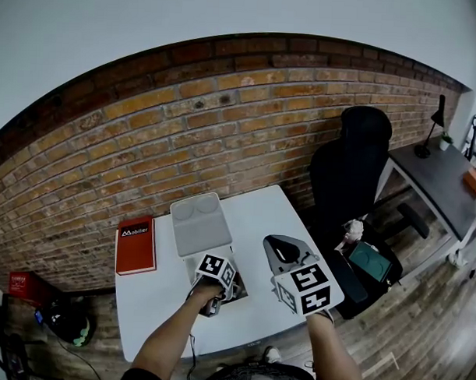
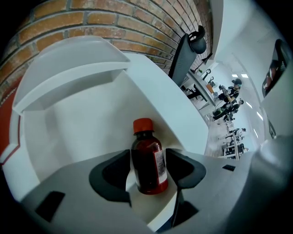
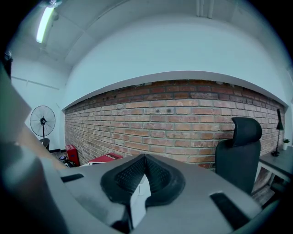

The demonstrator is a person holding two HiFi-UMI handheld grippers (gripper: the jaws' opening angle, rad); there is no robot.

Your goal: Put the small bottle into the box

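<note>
Small bottle: dark red-brown, with an orange-red screw cap [image 2: 142, 125]; the small bottle [image 2: 146, 153] stood upright.
Bottle's place: inside the open white box [image 2: 68, 132], on its floor near the front wall, between the left gripper's fingers [image 2: 114, 176].
Bottle label: a white label [image 2: 160, 162] ran down its right side; the print was too small to read.
Left gripper: the left gripper [image 2: 149, 170] reached into the box, its fingers released and standing just beside the bottle on either side.
Right gripper: the right gripper [image 3: 145, 160] was raised toward the brick wall, fingers clenched tip to tip on nothing.
Box lid: the lid [image 1: 199, 225] lay swung back toward the wall, grey inside in the head view.
Writing: a red book [image 1: 135, 245] at the desk's left edge carried the white word "Mobilier" along its top.
Surface: a white desk [image 1: 260, 213], pushed against the wall.
Room: a red brick wall [image 1: 225, 122] below a pale upper wall; a wood-plank floor [image 1: 420, 324].
Furniture: a black office chair [image 1: 349, 166] just right of the desk; beyond it a grey desk [image 1: 437, 180] with a black lamp [image 1: 433, 130].
Other: a standing fan [image 3: 42, 121] at the far left in the right gripper view.
</note>
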